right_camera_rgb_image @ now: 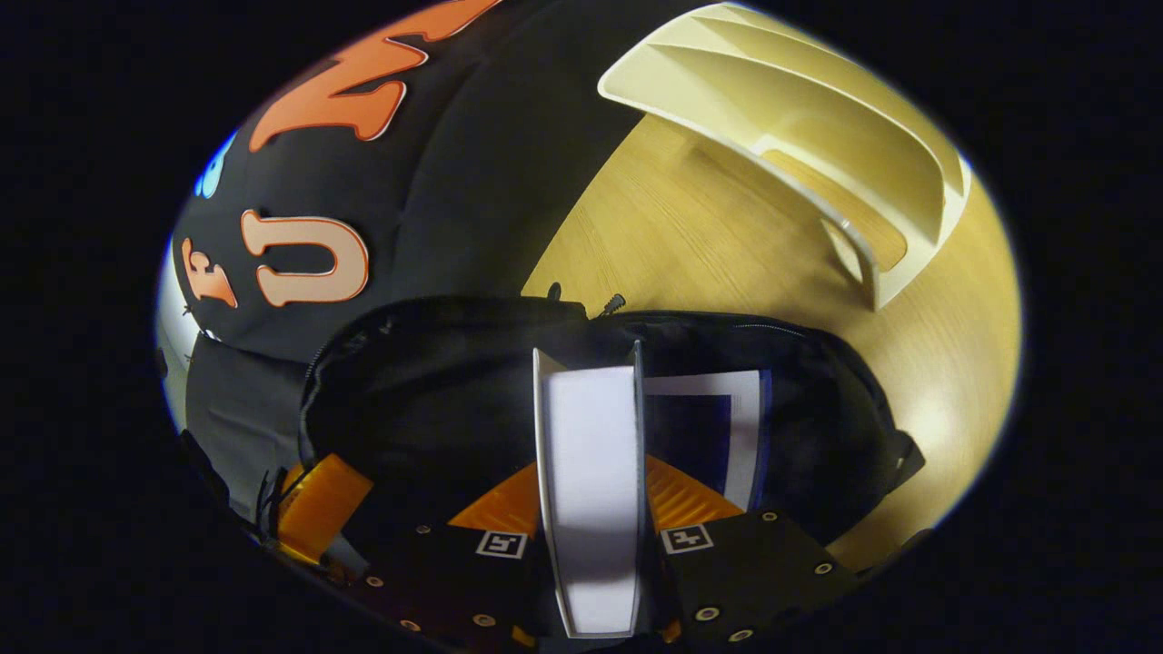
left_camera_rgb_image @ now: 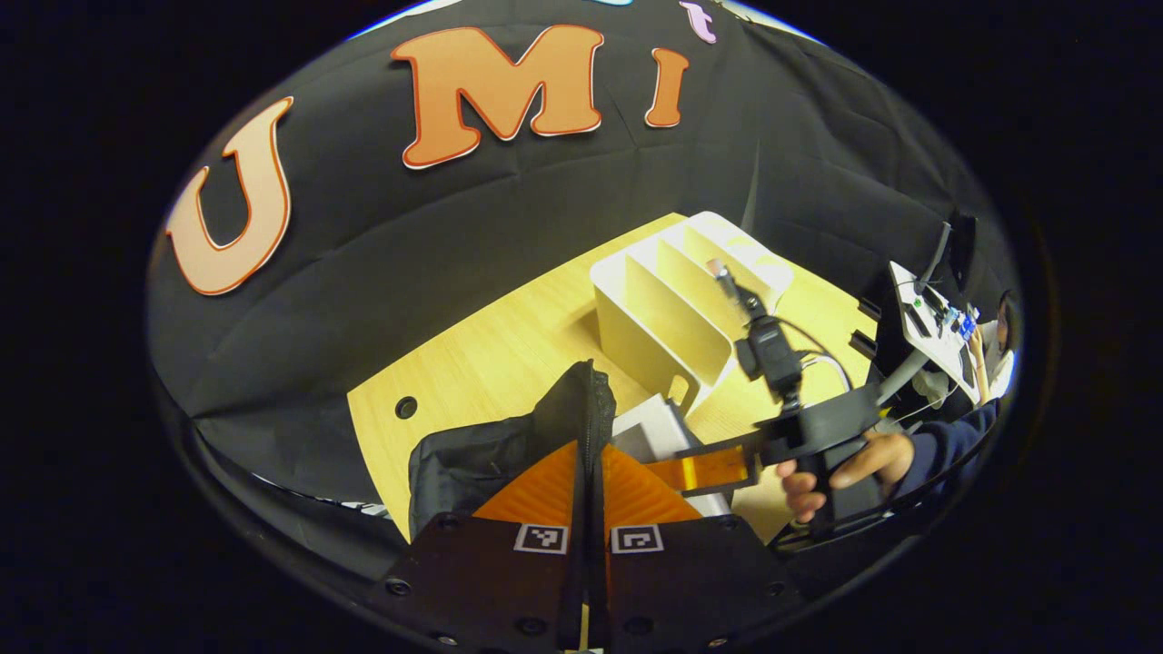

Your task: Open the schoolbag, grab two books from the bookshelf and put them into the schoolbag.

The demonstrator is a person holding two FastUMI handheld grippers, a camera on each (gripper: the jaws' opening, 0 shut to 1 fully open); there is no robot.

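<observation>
The black schoolbag [right_camera_rgb_image: 427, 381] lies open on the wooden table [right_camera_rgb_image: 690, 236]. My right gripper [right_camera_rgb_image: 591, 472] is shut on a white book [right_camera_rgb_image: 591, 427], held edge-up over the bag's opening. A second book [right_camera_rgb_image: 727, 409], dark with a white border, lies inside the bag. My left gripper [left_camera_rgb_image: 589, 450] is shut on the bag's upper edge [left_camera_rgb_image: 581, 391] and lifts it; it also shows at the bag's left rim in the right gripper view [right_camera_rgb_image: 318, 500]. In the left gripper view the right gripper [left_camera_rgb_image: 700, 472] reaches in beside the white book [left_camera_rgb_image: 650, 427].
The cream bookshelf [left_camera_rgb_image: 663, 309] stands behind the bag with its slots bare. A hand [left_camera_rgb_image: 854, 463] holds the right gripper. A stand with equipment [left_camera_rgb_image: 927, 318] and a person sit at the far right. The table has a cable hole [left_camera_rgb_image: 406, 407].
</observation>
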